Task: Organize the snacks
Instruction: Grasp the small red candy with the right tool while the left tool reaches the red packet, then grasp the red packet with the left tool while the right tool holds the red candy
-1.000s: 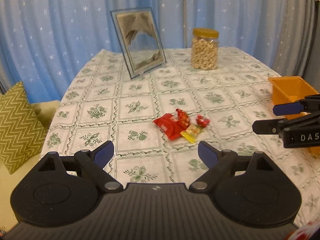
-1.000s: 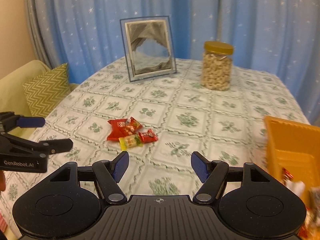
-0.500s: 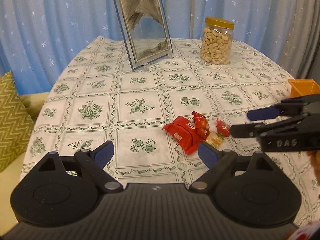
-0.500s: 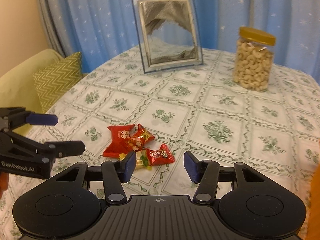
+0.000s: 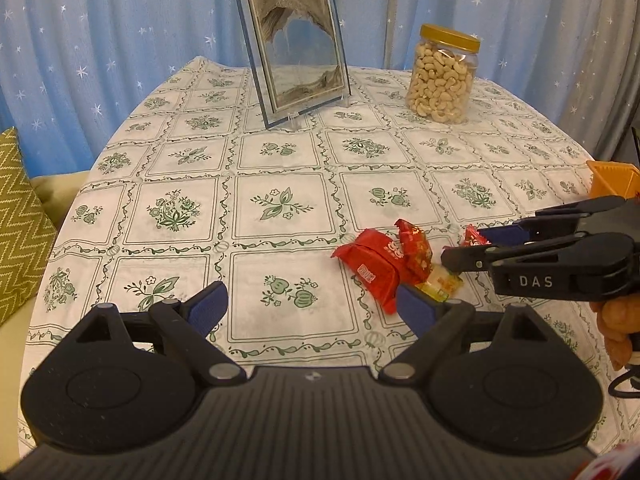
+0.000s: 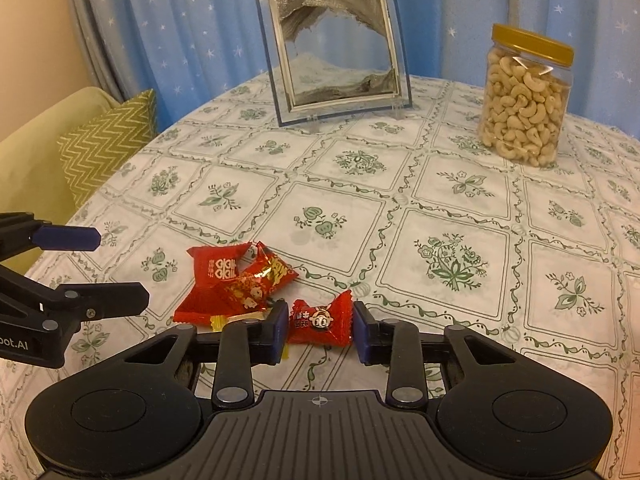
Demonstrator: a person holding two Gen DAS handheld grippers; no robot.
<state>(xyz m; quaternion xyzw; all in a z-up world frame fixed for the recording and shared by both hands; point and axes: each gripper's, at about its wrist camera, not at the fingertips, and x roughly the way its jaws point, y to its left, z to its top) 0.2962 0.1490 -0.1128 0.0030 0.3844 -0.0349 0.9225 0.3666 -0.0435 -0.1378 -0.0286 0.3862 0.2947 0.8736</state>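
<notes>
A pile of snacks lies on the flowered tablecloth: a large red packet, a red-gold foil candy, a yellow candy and a small red candy. My right gripper is low over the cloth. Its jaws are closing, and the blue pads touch the two ends of the small red candy's wrapper. My left gripper stands wide open just left of the pile with only cloth between its fingers.
An orange bin sits at the table's right edge. A cashew jar and an upright sand-art frame stand at the back. A green zigzag cushion lies off the left edge. A hand holds the right gripper.
Both grippers have come forward and down toward the snack pile. The right jaws have narrowed around the small red candy. The left jaws stay equally wide.
</notes>
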